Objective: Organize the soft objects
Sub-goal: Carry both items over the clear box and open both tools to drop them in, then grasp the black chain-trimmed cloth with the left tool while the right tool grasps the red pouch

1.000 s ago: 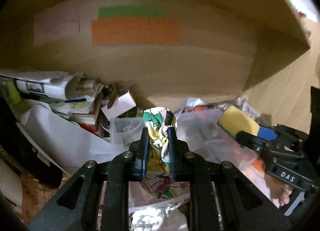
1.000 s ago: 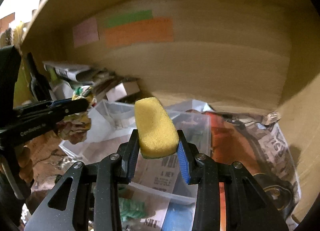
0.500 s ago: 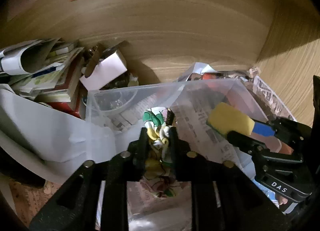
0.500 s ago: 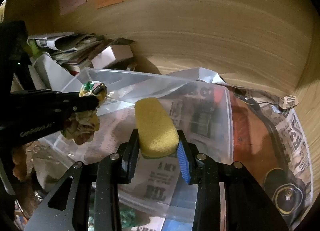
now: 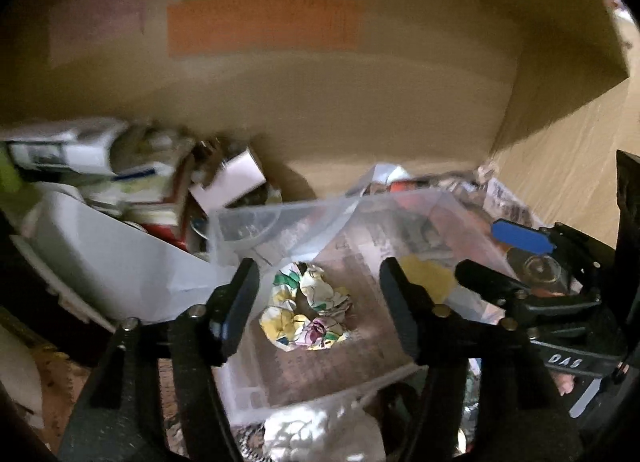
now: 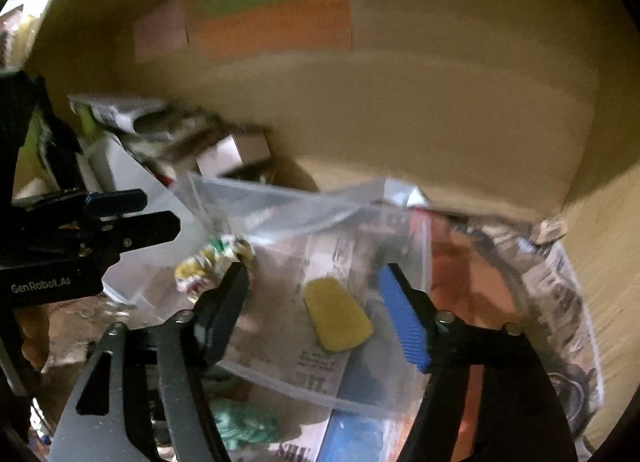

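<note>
A floral fabric scrunchie [image 5: 306,312] lies inside a clear plastic bin [image 5: 280,218], between the spread fingers of my open left gripper [image 5: 316,282]. A yellow sponge [image 6: 338,320] lies in the same bin [image 6: 280,202], between the fingers of my open right gripper [image 6: 316,286]. The sponge [image 5: 426,276] shows partly in the left wrist view, behind my left gripper's right finger. The scrunchie [image 6: 212,262] shows at the left in the right wrist view, partly behind a finger. Each gripper appears in the other's view: the right one [image 5: 520,262] and the left one [image 6: 144,218].
The bin sits on newspaper [image 6: 560,294] in a wooden corner with orange [image 5: 260,24] and green paper labels on the back wall. A pile of papers and boxes [image 5: 132,190] and a white sheet [image 5: 100,262] lie left. A green knitted item [image 6: 240,426] lies in front of the bin.
Both grippers have opened. The scrunchie and the sponge have dropped from the fingers into the clear bin. Both cameras have tilted back up, showing the wall labels again.
</note>
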### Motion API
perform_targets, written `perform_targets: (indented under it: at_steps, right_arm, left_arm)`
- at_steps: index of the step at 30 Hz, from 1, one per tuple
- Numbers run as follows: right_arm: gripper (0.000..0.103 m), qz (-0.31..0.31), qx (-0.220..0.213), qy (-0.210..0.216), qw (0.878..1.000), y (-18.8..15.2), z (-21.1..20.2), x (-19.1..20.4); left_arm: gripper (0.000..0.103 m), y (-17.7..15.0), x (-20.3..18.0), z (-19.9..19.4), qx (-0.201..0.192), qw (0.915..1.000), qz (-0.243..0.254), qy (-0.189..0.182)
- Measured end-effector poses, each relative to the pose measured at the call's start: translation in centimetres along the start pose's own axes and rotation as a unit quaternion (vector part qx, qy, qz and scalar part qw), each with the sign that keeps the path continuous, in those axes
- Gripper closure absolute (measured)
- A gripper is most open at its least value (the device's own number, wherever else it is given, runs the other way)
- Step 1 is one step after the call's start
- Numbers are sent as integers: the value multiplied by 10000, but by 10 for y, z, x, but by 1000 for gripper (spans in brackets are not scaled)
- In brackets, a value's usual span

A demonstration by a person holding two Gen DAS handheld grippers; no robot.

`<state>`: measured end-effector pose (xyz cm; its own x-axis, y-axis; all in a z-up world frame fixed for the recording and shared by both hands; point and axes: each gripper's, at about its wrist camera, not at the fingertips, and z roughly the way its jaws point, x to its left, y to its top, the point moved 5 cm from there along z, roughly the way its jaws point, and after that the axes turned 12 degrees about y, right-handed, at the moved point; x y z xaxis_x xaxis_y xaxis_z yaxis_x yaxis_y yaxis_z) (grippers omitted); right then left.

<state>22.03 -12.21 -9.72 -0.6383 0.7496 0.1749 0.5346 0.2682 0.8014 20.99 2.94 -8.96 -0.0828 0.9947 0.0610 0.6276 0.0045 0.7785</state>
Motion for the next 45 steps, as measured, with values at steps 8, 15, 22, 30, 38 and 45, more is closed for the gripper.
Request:
perform_targets:
  at_steps: [8, 15, 22, 30, 38, 45]
  right_arm:
    - [33, -264, -577, 172, 9978, 2, -57, 28]
    - [26, -256, -767, 332, 9962, -17, -78, 46]
    - [26, -62, -482, 657, 9967, -53, -75, 64]
    - [26, 47, 229, 1031, 9944, -99, -49, 86]
    - [41, -21, 803, 1097, 9907, -130, -28, 94]
    - [59, -175, 985, 895, 9910, -140, -14, 92]
  left_arm:
    - [17, -8, 19, -66, -673, 9975, -174, 120]
    - [13, -36, 28, -95, -740, 9968, -191, 217]
    - [13, -79, 35, -96, -302, 9988, -328, 216]
    - [13, -128, 41, -77, 316, 9981, -470, 243]
    - [13, -158, 40, -60, 764, 9953, -557, 186]
    - [13, -164, 35, -46, 982, 9933, -596, 84]
